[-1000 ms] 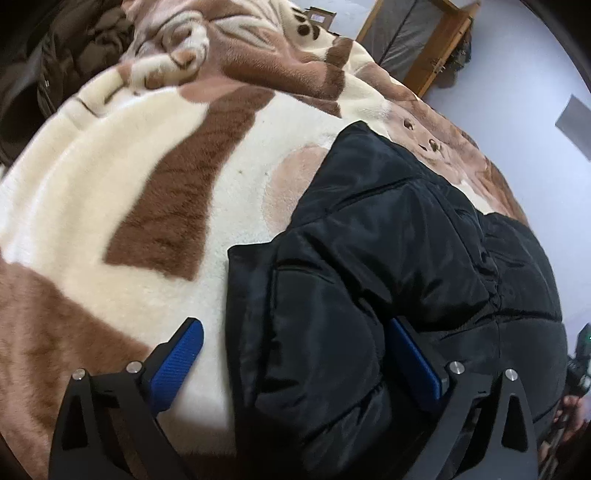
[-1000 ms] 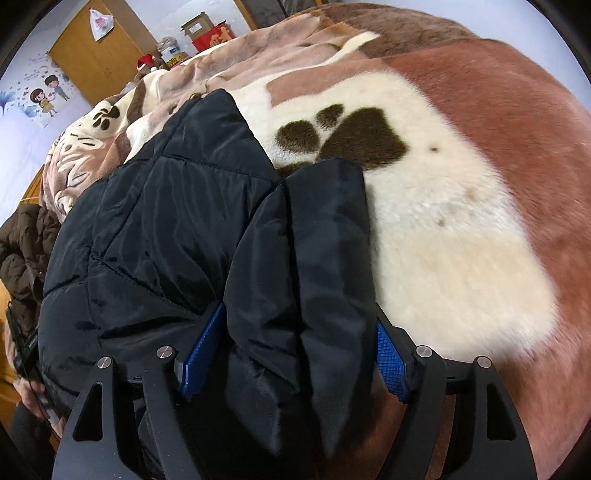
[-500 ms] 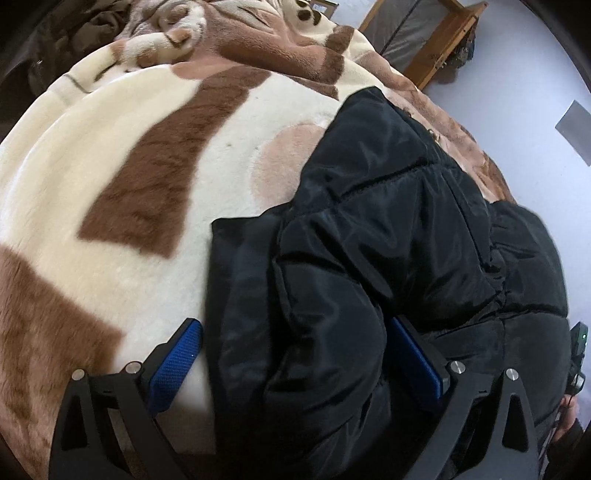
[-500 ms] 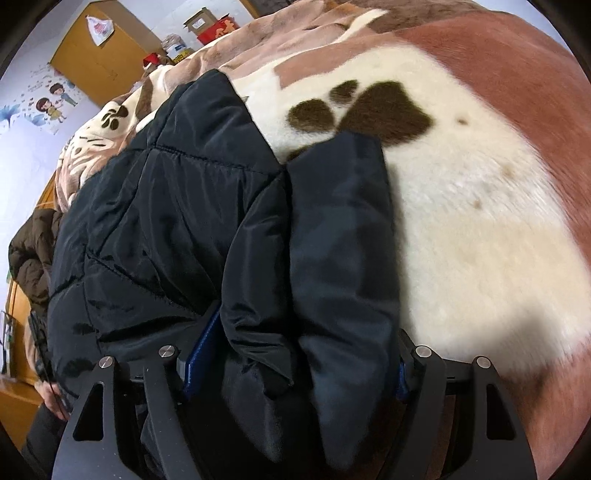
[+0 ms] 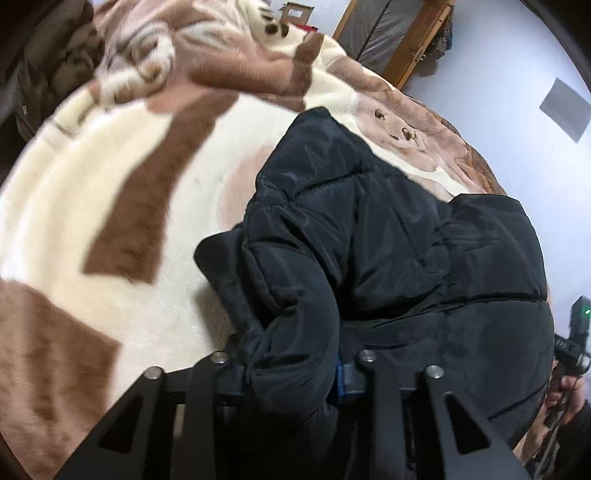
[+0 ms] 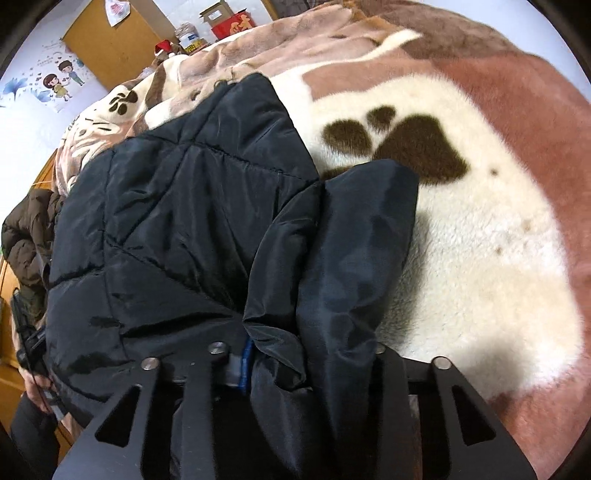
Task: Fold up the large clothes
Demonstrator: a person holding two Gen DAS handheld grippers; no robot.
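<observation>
A black puffer jacket lies on a plush brown-and-cream blanket. My left gripper is shut on a bunched edge of the jacket at its near left side; the fabric hides most of the blue pads. In the right wrist view the same jacket fills the left and middle. My right gripper is shut on a thick fold of the jacket at its near right side, with a flap draped forward over the blanket.
A dark brown coat is heaped at the blanket's far side. A wooden cabinet, boxes and bottles stand beyond the bed. A wooden frame leans against the wall. The other hand-held gripper shows at the left wrist view's right edge.
Both grippers were open around the jacket edges one second ago; both have now closed on the fabric. The held folds have bunched up between the fingers.
</observation>
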